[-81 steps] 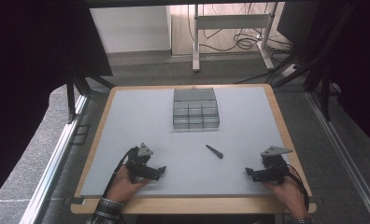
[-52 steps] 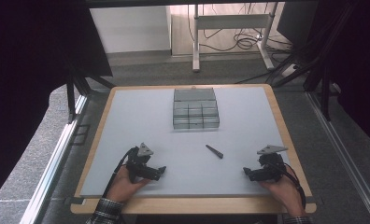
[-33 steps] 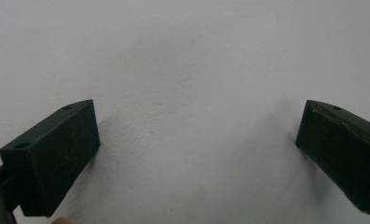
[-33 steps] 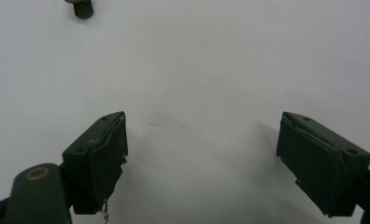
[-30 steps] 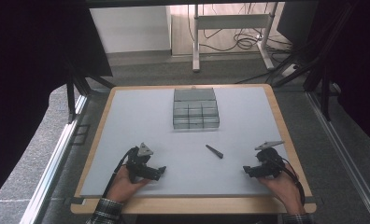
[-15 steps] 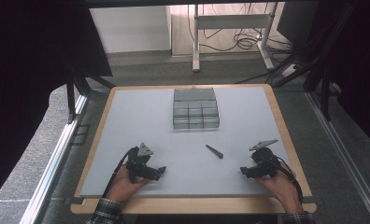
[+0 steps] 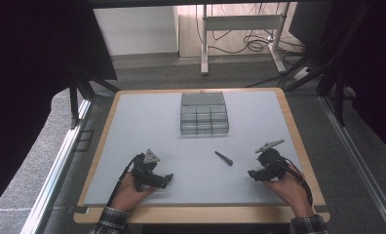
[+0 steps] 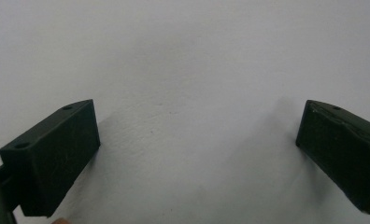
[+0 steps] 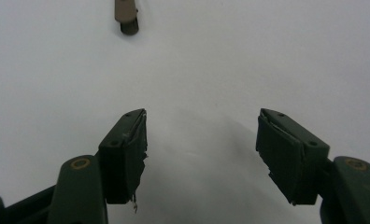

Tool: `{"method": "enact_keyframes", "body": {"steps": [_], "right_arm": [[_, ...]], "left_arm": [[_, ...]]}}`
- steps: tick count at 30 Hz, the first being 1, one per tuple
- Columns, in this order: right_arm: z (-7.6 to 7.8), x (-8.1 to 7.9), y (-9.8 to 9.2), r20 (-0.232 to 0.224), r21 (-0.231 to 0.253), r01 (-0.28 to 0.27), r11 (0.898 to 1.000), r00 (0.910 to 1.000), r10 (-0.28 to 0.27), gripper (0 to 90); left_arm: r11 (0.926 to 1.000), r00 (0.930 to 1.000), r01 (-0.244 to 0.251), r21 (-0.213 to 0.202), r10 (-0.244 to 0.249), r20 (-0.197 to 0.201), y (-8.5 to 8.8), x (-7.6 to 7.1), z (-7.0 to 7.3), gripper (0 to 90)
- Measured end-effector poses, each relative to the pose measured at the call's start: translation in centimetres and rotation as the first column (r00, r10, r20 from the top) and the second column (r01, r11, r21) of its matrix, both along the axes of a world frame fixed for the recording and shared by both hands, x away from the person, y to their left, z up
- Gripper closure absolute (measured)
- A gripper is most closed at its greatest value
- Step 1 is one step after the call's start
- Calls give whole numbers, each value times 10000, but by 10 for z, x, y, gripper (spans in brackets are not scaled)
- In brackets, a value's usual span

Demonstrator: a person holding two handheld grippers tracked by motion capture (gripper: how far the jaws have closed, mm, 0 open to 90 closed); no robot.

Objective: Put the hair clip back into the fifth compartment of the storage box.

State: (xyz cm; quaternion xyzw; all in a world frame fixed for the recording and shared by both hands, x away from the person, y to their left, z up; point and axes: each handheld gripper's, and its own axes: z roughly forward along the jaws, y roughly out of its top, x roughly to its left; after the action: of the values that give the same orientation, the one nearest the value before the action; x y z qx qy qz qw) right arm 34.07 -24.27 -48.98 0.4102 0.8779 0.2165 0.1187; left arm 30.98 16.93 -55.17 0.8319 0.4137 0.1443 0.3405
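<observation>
At the lower left of the high view, a person's left hand (image 7: 128, 191) rests on the pale grey desk (image 7: 147, 126), holding the left gripper (image 7: 167, 178) with its tips turned toward the frame's centre. In the left gripper view its jaws stand spread wide, one at each lower corner, with bare desk surface between them. Just above centre, toward the far edge of the desk, sits a grey tray of small compartments (image 7: 204, 113). Below it and slightly right of centre lies a small dark pen-like stick (image 7: 223, 158), slanted, apart from both grippers but nearer the right one. At the lower right, the right hand (image 7: 287, 187) holds the right gripper (image 7: 251, 174), pointed left toward the stick. In the right gripper view its jaws are parted with nothing between them, having just been closing; the blunt end of the stick (image 9: 126, 14) shows at the top left of that frame, well ahead of the fingertips. Checked sleeve cuffs (image 7: 112, 220) show at the bottom edge
</observation>
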Motion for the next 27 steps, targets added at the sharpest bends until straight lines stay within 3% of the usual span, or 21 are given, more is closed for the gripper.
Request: {"method": "enact_keyframes", "body": {"steps": [14,22,27], "right_arm": [[6,14,15,-203,-77,-338,9994,9992,337,339],[9,21,23,-216,-409,-430,9982,9989,422,353],[9,25,32,-378,-538,-689,9962,9970,669,434]], "left_arm": [[10000,10000,-1,-2,1,-1,0,0,0,0],[10000,10000,-1,0,1,-4,0,0,0,0],[10000,10000,1,3,-1,-11,0,0,0,0]]}}
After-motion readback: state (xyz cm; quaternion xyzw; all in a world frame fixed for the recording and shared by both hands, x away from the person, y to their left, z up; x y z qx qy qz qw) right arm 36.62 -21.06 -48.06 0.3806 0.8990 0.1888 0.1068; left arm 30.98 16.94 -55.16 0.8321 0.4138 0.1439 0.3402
